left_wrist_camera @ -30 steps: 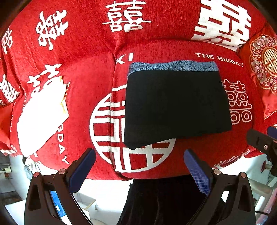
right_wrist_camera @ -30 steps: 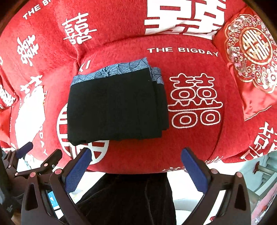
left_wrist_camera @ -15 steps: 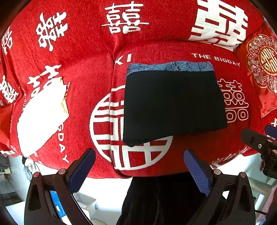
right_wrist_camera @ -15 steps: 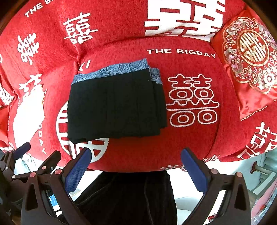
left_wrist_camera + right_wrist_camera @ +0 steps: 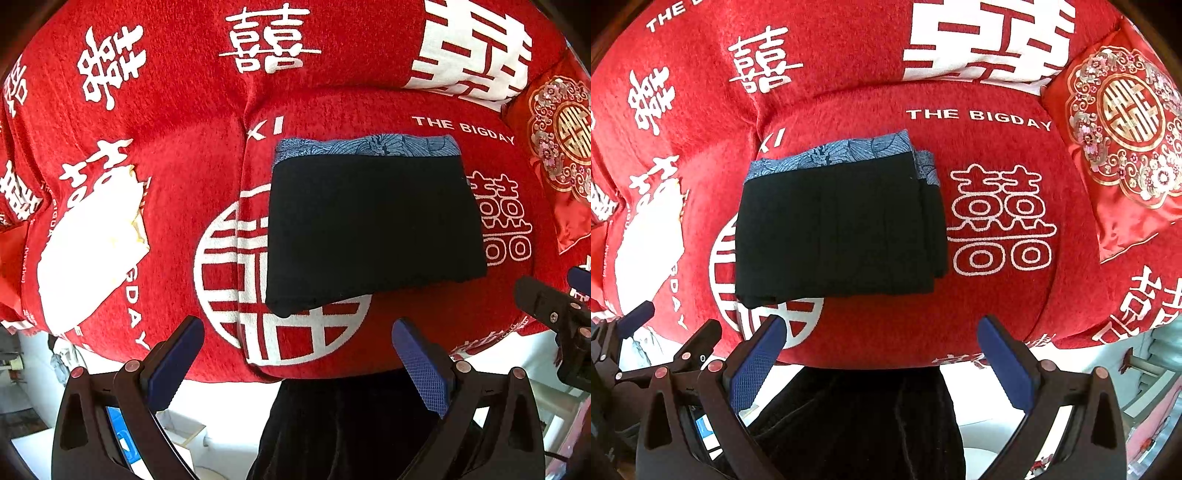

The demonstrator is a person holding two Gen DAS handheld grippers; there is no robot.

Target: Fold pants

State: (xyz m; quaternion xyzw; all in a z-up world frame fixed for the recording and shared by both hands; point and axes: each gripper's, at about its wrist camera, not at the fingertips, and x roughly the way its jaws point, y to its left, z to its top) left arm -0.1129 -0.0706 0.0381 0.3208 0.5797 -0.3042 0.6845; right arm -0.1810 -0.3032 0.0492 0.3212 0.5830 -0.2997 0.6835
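Observation:
Black pants [image 5: 373,229] [image 5: 838,229] lie folded into a flat rectangle on a red sofa seat, a blue patterned waistband showing along the far edge. My left gripper [image 5: 297,354] hangs open in front of the seat's edge, below the pants and apart from them. My right gripper [image 5: 882,350] is open too, just off the seat's front edge, nothing between its blue pads. In the right wrist view the left gripper [image 5: 668,328] shows at the lower left; in the left wrist view a piece of the right gripper [image 5: 554,306] shows at the right edge.
The red sofa cover [image 5: 184,155] carries white characters and lettering. A red embroidered cushion [image 5: 1123,133] leans at the right end. A white patch [image 5: 92,251] lies on the left seat. Dark clothing of a person [image 5: 857,424] fills the space below the seat front.
Both grippers have drawn back a little from the sofa, so the pants sit slightly higher and smaller in view. The pants have not moved, and both grippers stay open.

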